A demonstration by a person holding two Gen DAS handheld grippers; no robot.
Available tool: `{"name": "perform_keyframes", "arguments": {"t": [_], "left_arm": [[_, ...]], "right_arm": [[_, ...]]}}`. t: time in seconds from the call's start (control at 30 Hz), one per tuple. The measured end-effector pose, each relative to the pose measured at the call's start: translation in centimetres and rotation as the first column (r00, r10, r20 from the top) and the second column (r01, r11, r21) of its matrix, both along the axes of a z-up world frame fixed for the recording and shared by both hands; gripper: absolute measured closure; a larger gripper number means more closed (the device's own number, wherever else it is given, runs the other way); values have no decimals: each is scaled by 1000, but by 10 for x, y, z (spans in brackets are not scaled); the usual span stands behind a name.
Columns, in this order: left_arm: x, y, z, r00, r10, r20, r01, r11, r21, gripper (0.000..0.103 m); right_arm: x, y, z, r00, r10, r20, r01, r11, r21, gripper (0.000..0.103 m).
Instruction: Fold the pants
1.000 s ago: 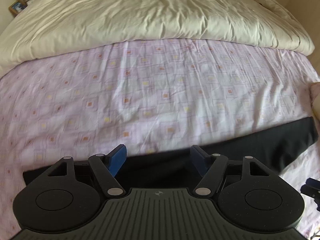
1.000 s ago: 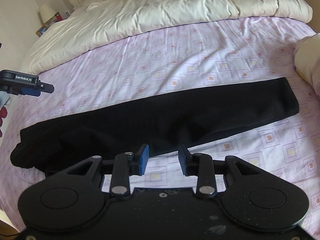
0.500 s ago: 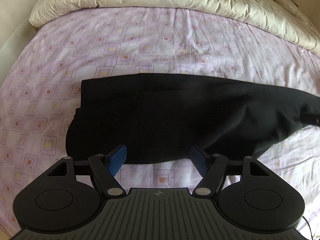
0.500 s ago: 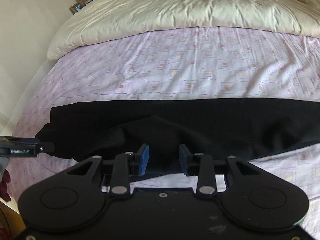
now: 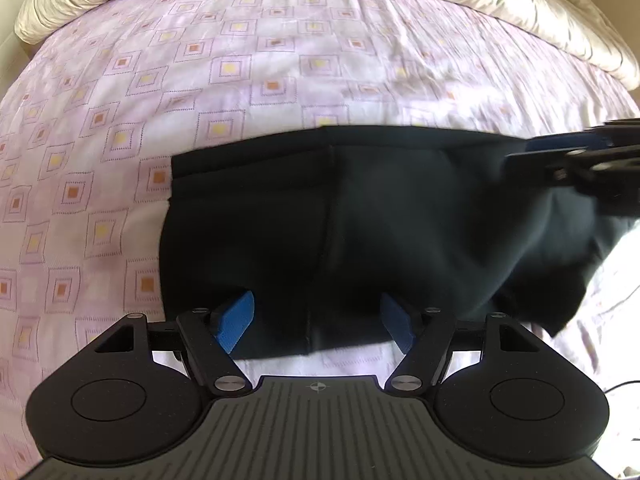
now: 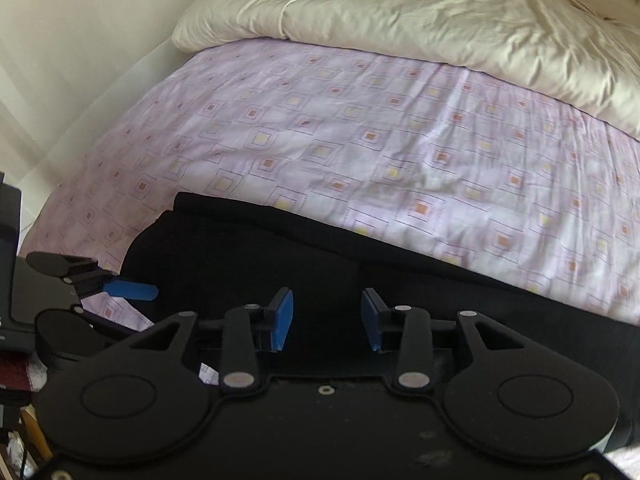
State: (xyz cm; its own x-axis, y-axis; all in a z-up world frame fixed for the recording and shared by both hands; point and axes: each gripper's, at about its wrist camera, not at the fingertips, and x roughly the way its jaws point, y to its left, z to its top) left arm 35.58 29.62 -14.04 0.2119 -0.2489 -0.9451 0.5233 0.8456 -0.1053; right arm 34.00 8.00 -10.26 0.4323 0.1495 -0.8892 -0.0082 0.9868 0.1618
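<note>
one pair of black pants (image 5: 360, 220) lay stretched across the near part of a bed, on a lilac sheet (image 5: 248, 72) printed with small squares — the waistband end toward the left of the left wrist view, the legs running off to the right. a single cream duvet (image 6: 420, 28) was bunched along the far side of the bed, well apart from the pants, and a pale wall (image 6: 80, 40) rose beside the mattress on the left of the right wrist view. nothing lay on top of the garment.

two grippers were in view. the left gripper (image 5: 316, 322) hung over the near hem of the pants with its blue pads (image 5: 236, 324) spread wide, the cloth below and between them but not pinched. the right gripper (image 6: 326, 318) hovered above the middle of the dark fabric; its jaws had just been opening and stood apart, with no fold caught between the pads. each gripper showed at the edge of the other's view — the right one blurred over the pants at the right rim, the left one just beside the garment's end. dark objects at the lower left of the right wrist view were too cut off to identify.
</note>
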Motion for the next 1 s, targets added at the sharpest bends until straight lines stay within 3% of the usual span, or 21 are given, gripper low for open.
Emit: {"name": "perform_keyframes", "arguments": {"t": [0.23,0.53,0.6,0.67,0.73,0.8,0.93,1.0], "left_arm": [[14,10,-12,997,51,-66,-54,997,-54,34],[24,16,-20,992,84,-99,-93,992,-81,34],[24,16,-21,990,95,-103,-104,991,-84,34],[24,17,-20,989,110,-102,-119,989,-86,34],[22,18,-18,988,122,-99,-130,988,-84,34],[21,18,-14,987,129,-96,-137,987,-79,34],[24,15,0,992,117,-54,-121,990,-77,34],[28,12,3,994,104,-42,-107,991,-77,34]], "right_arm": [[51,21,-23,991,133,-22,-134,990,-46,56],[95,42,-59,943,326,-72,-331,941,-72,52],[98,44,-64,930,356,-88,-361,931,-49,56],[96,49,-65,917,387,-100,-394,917,-61,85],[90,53,-65,900,423,-107,-431,900,-70,96],[88,54,-60,895,437,-94,-444,892,-83,97],[99,43,-48,927,374,-37,-376,922,-97,98],[109,40,-55,934,353,-58,-357,930,-83,98]]}}
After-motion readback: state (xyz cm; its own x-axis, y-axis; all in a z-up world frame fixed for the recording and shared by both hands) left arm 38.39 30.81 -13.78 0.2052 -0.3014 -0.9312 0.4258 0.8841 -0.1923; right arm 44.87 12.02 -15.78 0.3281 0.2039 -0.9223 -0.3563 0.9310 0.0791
